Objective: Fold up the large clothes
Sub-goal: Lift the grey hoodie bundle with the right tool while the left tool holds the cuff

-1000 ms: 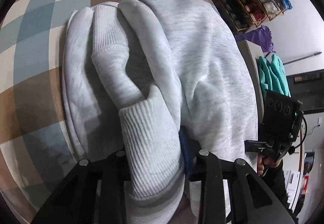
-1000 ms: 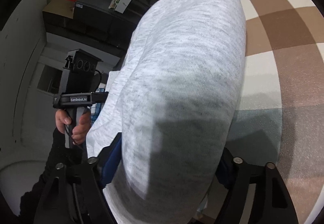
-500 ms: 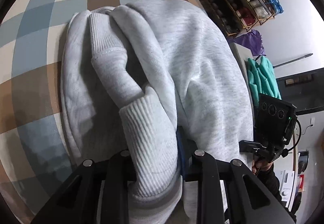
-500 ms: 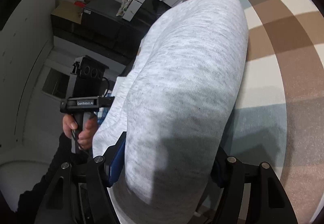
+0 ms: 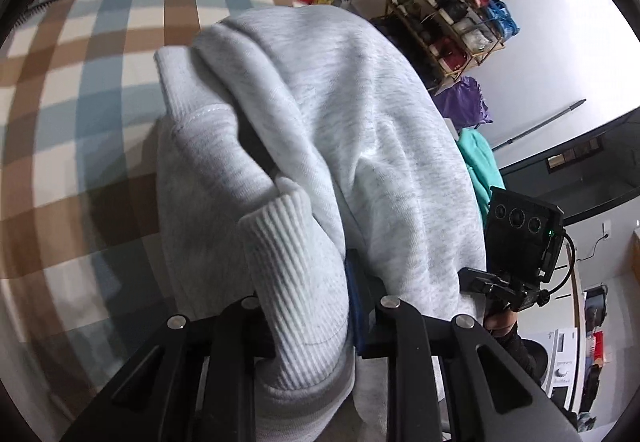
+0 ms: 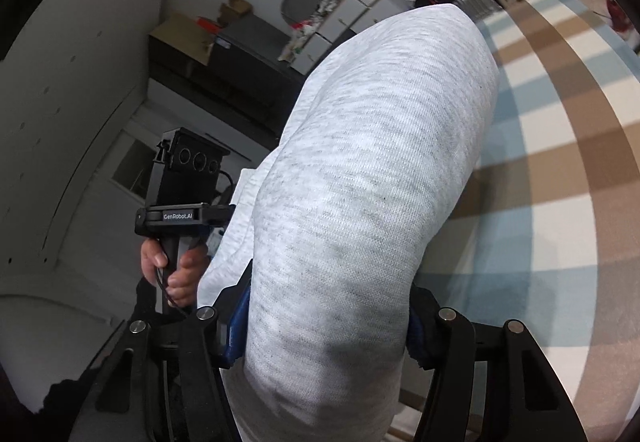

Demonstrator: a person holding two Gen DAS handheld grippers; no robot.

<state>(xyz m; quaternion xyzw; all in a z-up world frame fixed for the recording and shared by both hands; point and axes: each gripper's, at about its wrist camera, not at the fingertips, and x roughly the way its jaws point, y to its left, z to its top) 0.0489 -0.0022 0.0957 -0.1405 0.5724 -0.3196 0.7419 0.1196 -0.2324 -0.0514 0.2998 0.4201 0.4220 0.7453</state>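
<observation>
- My left gripper (image 5: pixel 316 326) is clamped on a thick bundle of a light grey sweatshirt (image 5: pixel 340 130); the ribbed cuff (image 5: pixel 296 274) of a sleeve fills the gap between my fingers, which sit only as far apart as the bunched cloth forces them.
- My right gripper (image 6: pixel 324 330) is closed the same way on a fat, smooth roll of the same sweatshirt (image 6: pixel 372 178), cloth bulging out ahead of the fingertips.
- The sweatshirt runs forward from both pairs of fingers, doubled over in layers. Its far end seems to reach the checked blue, brown and cream cloth (image 5: pixel 80 114) below, though I cannot tell how much of it is touching.
- I judge I hold one edge at two points so the layers stay together while a fold is carried over.
- Beside my left fingers, to the right, I see my other gripper's handle (image 5: pixel 520 242); a shelf of shoes (image 5: pixel 452 22) stands well beyond.
- With this much cloth pinched, a layer could slip free and spoil the fold.
</observation>
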